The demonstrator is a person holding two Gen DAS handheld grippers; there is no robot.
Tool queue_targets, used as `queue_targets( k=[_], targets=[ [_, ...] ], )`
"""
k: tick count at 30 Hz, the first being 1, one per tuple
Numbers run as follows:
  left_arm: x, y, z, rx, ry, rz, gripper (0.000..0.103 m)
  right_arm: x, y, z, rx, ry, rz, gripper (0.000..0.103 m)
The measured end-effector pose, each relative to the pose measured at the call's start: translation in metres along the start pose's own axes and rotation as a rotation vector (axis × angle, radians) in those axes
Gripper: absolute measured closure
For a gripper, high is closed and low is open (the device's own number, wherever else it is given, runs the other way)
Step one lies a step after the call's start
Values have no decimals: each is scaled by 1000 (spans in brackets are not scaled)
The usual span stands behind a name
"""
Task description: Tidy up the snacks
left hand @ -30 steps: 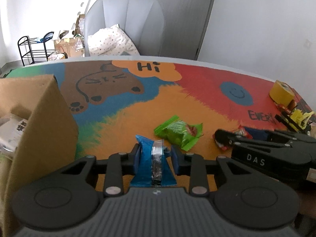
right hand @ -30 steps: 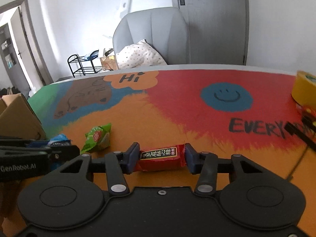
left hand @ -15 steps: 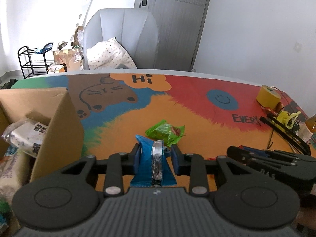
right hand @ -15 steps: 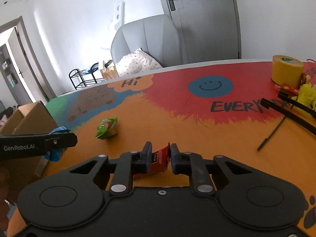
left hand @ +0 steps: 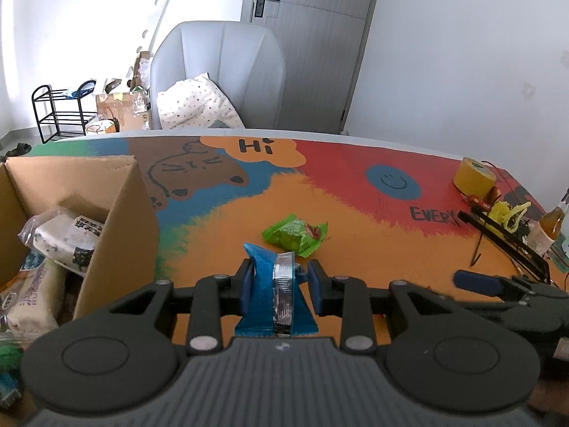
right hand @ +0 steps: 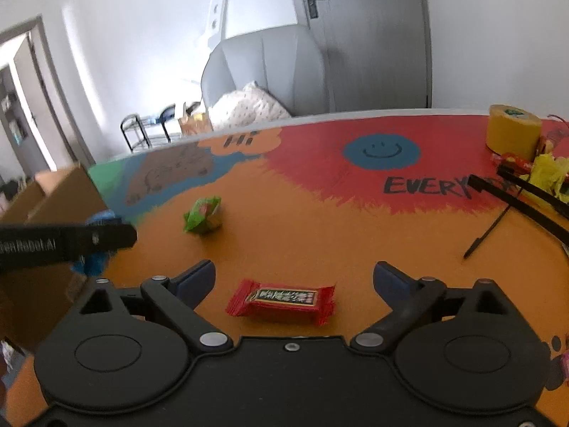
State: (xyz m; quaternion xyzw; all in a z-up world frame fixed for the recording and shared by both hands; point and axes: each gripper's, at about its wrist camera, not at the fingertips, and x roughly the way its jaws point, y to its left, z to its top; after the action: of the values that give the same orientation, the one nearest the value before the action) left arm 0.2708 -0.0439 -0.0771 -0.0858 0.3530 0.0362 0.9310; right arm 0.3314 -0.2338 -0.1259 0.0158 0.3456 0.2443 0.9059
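Painted tabletop (right hand: 320, 235) beneath tilted tools: left tool (left hand: 281, 279) pinching blue packet (left hand: 265, 284), right tool (right hand: 293, 277) just spread around red bar (right hand: 282, 300).

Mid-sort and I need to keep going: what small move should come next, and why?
Probably swing the left gripper toward the cardboard box and drop its blue packet in. That packet is clamped and off the table, the box stands open close by, while the right gripper, just opened, leaves the red bar lying free.
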Motion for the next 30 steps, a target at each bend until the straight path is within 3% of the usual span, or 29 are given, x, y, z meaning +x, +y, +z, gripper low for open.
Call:
queue_targets(
  k=[5, 8, 10, 16, 30],
  targets=[
    [2, 2, -3, -7, 6, 2, 72, 9, 12, -11, -39, 18, -48, 6],
    [4, 4, -5, -9, 15, 4, 72, 13, 19, -19, -62, 8, -90, 11],
    [4, 6, -7, -11, 18, 0, 72, 15, 27, -23, -109, -6, -148, 27],
    [5, 11, -10, -16, 24, -5, 72, 11, 27, -19, -104, -25, -134, 52],
    [-19, 16, -1, -15, -25, -12, 72, -19, 34, -1, -75, -92, -88, 57]
  ],
)
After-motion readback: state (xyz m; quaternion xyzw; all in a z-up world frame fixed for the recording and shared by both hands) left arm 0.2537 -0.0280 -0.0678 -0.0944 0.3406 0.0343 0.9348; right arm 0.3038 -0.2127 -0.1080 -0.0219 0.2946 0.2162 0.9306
